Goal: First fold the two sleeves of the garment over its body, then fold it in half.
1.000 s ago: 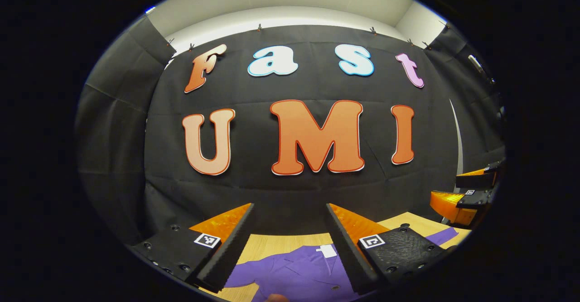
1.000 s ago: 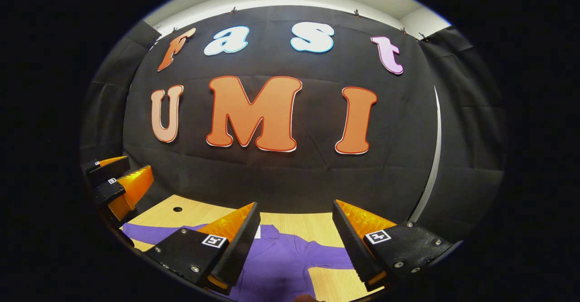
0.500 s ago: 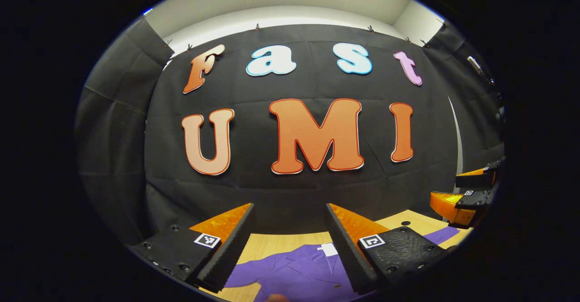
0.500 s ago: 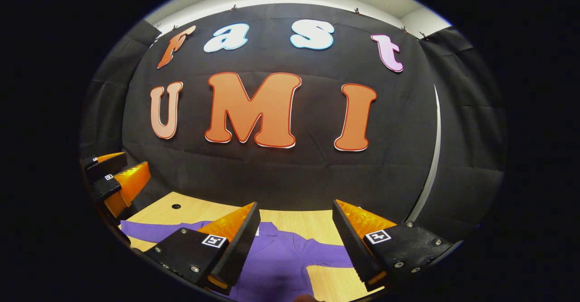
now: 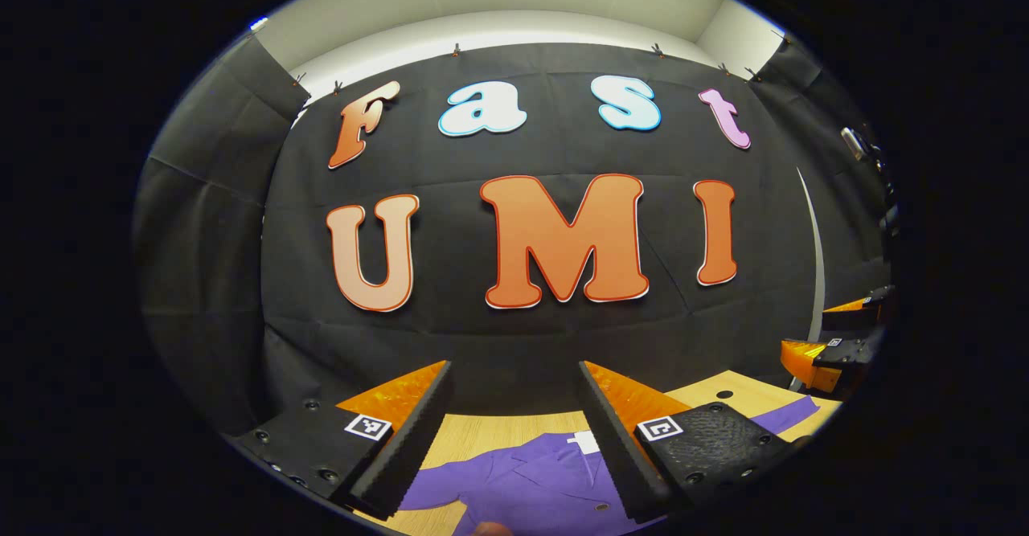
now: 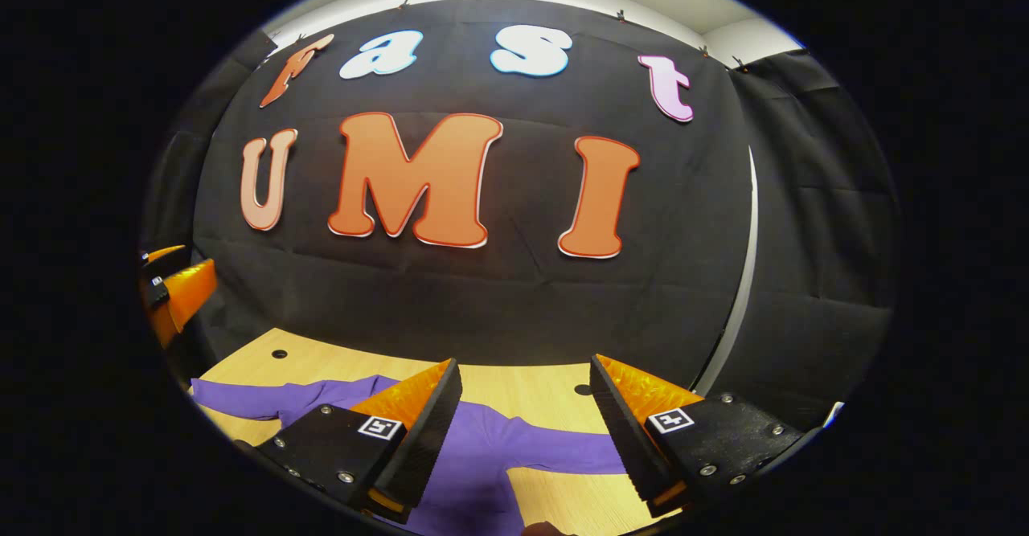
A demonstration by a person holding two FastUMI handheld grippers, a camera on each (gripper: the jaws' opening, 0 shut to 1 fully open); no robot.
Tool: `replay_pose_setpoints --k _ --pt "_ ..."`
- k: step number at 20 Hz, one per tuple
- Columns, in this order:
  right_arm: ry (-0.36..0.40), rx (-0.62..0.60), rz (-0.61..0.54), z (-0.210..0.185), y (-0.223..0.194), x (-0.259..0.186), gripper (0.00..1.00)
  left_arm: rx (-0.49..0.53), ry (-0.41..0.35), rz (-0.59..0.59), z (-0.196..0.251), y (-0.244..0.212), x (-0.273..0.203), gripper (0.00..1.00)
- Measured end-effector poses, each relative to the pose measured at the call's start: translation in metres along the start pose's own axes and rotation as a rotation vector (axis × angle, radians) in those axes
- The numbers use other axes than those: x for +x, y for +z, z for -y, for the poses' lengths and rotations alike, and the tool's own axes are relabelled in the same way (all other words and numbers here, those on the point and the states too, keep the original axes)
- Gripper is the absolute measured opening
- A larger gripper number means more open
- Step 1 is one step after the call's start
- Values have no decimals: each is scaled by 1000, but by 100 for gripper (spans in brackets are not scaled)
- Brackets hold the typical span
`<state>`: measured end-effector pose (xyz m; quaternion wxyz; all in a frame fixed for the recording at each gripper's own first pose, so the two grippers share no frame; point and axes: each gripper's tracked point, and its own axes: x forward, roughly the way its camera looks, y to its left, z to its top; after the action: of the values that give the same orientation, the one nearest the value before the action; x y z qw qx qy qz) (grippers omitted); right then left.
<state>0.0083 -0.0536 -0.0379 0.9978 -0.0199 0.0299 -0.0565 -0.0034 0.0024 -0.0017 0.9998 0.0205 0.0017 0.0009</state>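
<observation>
A purple garment [image 5: 522,480] lies spread flat on the wooden table [image 5: 482,430], collar and white tag toward the wall. My left gripper [image 5: 514,379] hangs open above it, nothing between its fingers. In the right gripper view the garment [image 6: 482,448] stretches one sleeve [image 6: 563,454] to the right and the other sleeve [image 6: 265,398] to the left. My right gripper [image 6: 526,375] is open above the body and right sleeve, holding nothing. The right gripper [image 5: 836,343] appears at the far right of the left gripper view; the left gripper [image 6: 173,291] appears at the far left of the right gripper view.
The black cloth wall [image 6: 482,295] stands close behind the table's far edge. Small round holes [image 6: 279,354] mark the tabletop [image 6: 522,383] near that edge. A pale vertical strip [image 6: 735,295] runs down the wall at the right.
The right gripper's view has swung right and tipped down: more table and the right sleeve show, and the left gripper slid toward the left edge. The left gripper barely moved. Both stay open.
</observation>
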Motion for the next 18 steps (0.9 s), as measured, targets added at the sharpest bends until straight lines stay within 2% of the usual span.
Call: replay_pose_setpoints --k 12,16,18 --pt "-163 -18 -118 89 -62 26 95 22 0 -17 6 -4 -3 95" --pt "-217 -27 -201 123 -93 34 95 28 11 -24 7 -5 -5 95" --pt "-220 -29 -263 135 -116 38 95 29 17 -31 7 -6 -7 95"
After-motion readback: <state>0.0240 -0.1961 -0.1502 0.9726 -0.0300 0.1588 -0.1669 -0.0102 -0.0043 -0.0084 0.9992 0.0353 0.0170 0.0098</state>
